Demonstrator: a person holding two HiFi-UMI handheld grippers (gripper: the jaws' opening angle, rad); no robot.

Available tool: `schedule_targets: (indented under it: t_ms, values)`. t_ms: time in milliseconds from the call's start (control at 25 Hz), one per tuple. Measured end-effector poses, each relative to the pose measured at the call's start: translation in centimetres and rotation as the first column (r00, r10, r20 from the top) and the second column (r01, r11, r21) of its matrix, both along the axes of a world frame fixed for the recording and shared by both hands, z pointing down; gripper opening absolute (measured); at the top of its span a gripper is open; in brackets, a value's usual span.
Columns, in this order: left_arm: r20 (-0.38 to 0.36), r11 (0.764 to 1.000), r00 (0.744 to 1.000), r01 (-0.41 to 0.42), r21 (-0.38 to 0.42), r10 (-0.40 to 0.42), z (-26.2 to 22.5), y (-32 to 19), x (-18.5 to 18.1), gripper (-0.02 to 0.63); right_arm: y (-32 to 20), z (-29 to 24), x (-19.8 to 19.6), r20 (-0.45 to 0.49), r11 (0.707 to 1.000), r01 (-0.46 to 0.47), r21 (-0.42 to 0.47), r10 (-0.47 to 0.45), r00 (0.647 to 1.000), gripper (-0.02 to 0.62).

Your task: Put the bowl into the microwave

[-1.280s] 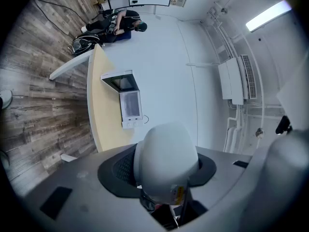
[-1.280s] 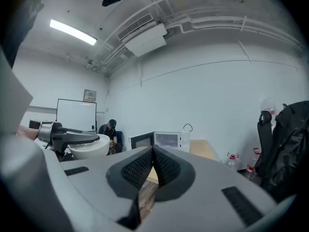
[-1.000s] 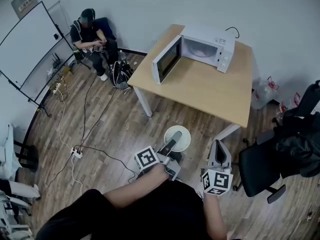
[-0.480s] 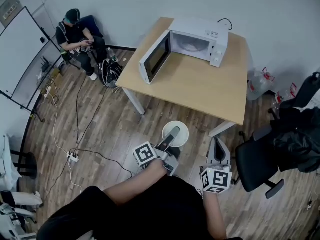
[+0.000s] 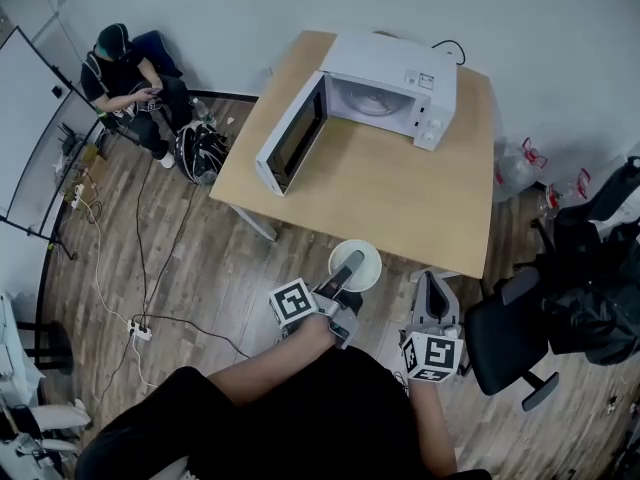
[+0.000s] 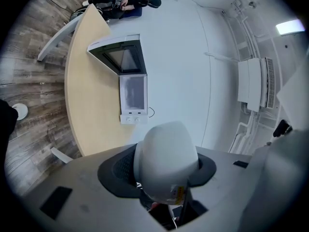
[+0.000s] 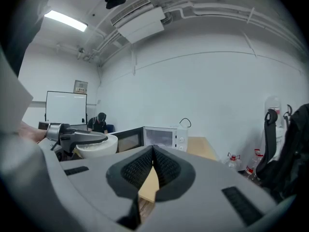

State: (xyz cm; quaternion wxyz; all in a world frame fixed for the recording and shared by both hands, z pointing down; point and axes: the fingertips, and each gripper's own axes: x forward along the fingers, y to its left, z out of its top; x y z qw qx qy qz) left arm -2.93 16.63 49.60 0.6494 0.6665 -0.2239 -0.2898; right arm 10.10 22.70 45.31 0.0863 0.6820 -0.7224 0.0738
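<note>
A white bowl point(image 5: 356, 264) hangs in the air just short of the near edge of the wooden table point(image 5: 400, 193). My left gripper point(image 5: 345, 271) is shut on the bowl's rim, one jaw over it and one under. The left gripper view shows the bowl point(image 6: 166, 163) clamped close to the lens. On the table's far side stands the white microwave point(image 5: 388, 86), its door point(image 5: 290, 133) swung wide open to the left and its inside showing no load. My right gripper point(image 5: 433, 286) floats to the right of the bowl, shut with nothing in it; its pads point(image 7: 145, 164) meet at the tip.
A black office chair point(image 5: 510, 338) is close on my right. Water bottles point(image 5: 527, 158) stand by the table's right end. A seated person point(image 5: 122, 68), a backpack point(image 5: 196, 152), floor cables and a power strip point(image 5: 138, 330) are at the left. A whiteboard point(image 5: 30, 128) leans at far left.
Both grippers, and the bowl with them, have come closer to the table. The microwave now looks larger and nearer. The left grip on the bowl is the same.
</note>
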Motion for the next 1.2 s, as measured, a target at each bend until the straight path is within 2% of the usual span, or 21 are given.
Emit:
schedule_targets:
  t_ms: [320, 440, 520, 680, 920, 1040, 1200]
  values:
    - [0.042, 0.999, 0.998, -0.047, 0.007, 0.046, -0.6, -10.6, 0.2, 0.208, -11.1, -1.6, -0.3, -0.039, 0.999, 0.037, -0.001, -0.037, 0.999, 0.06]
    - [0.019, 0.999, 0.999, -0.039, -0.011, 0.039, -0.3, -13.6, -0.5, 0.207, -14.5, -1.6, -0.1, -0.031, 1.0, 0.014, -0.017, -0.014, 0.999, 0.06]
    - [0.014, 0.999, 0.999, -0.052, -0.002, 0.052, 0.1, -15.5, -0.7, 0.207, -16.4, -1.4, -0.2, -0.028, 0.999, 0.002, -0.032, -0.003, 1.0, 0.06]
    - [0.063, 0.996, 0.995, -0.08, -0.031, 0.082, 2.1, -19.1, -0.8, 0.207, -19.5, -0.4, 0.0, -0.003, 0.997, -0.016, -0.073, 0.015, 1.0, 0.06]
    - [0.115, 0.989, 0.983, -0.143, -0.036, 0.146, 4.2, -23.5, 0.4, 0.207, -22.4, 0.9, -0.8, -0.039, 0.994, 0.006, -0.11, -0.01, 0.999, 0.06]
    - [0.118, 0.991, 0.985, -0.124, -0.047, 0.129, 4.9, -24.8, 1.0, 0.207, -22.8, 1.7, -1.0, -0.033, 0.992, 0.024, -0.128, -0.029, 0.999, 0.06]
    - [0.107, 0.996, 0.992, -0.055, -0.068, 0.062, 5.5, -27.2, 1.3, 0.207, -24.3, 2.9, -0.5, -0.004, 0.99, 0.05, -0.134, -0.051, 0.999, 0.06]
